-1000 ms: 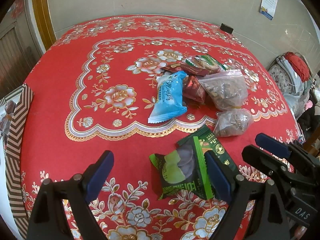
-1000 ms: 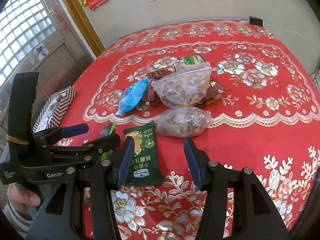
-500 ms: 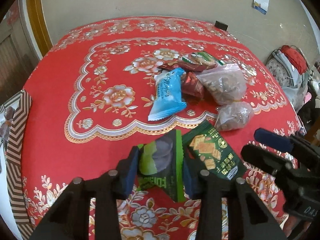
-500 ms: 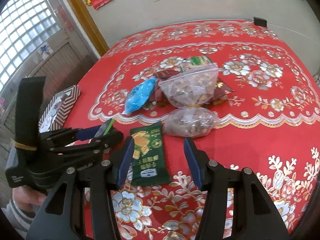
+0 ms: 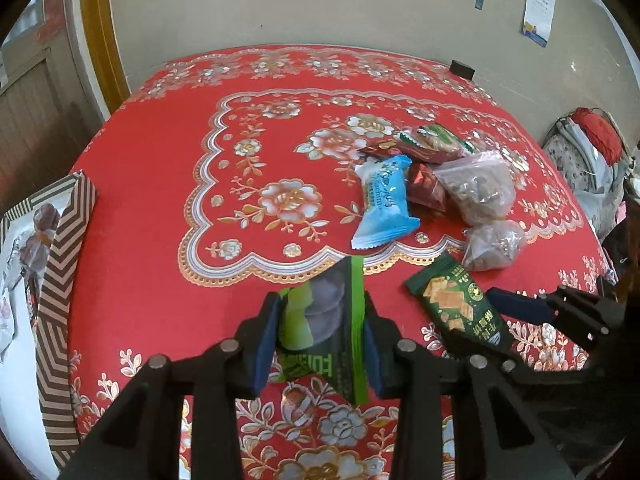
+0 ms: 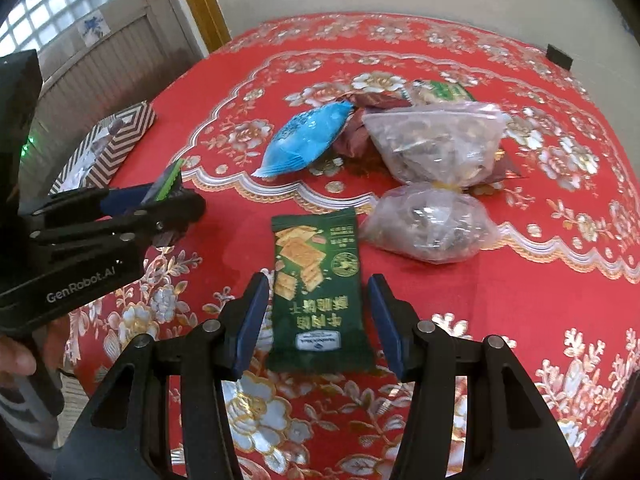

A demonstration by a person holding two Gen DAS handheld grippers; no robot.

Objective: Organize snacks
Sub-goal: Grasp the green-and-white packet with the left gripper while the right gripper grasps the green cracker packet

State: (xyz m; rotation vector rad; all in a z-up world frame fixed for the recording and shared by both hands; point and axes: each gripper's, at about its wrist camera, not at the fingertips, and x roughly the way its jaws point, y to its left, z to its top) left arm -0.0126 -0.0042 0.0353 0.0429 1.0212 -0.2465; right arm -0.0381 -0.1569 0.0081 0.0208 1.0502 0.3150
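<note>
**Left takes one green pack, right lines up on the other**

The left gripper [image 5: 320, 336] pinches the light-green pack [image 5: 324, 320] by its side edges; its jaws have just been closing and the pads now press on the wrapper, which is bowed and tilted up off the red cloth [image 5: 160, 200]. The right gripper [image 6: 320, 320] is spread either side of the dark-green pack [image 6: 320, 292], which lies flat on the cloth; the pads stand clear of its edges and nothing is held yet.

Beyond them sit the blue pack [image 6: 308, 136], two clear bags [image 6: 436, 144] of loose pieces and some red wrappers in a loose heap. A striped box [image 5: 60, 280] lies at the cloth's left edge.

Both green packs look light, thin and slick: sealed film around a few brittle biscuits. A side pinch buckles the film, as the left one shows, so a gentle squeeze across the middle, where the contents stiffen it, seems safer than the crimped ends. Too hard a grip could crush what is inside
</note>
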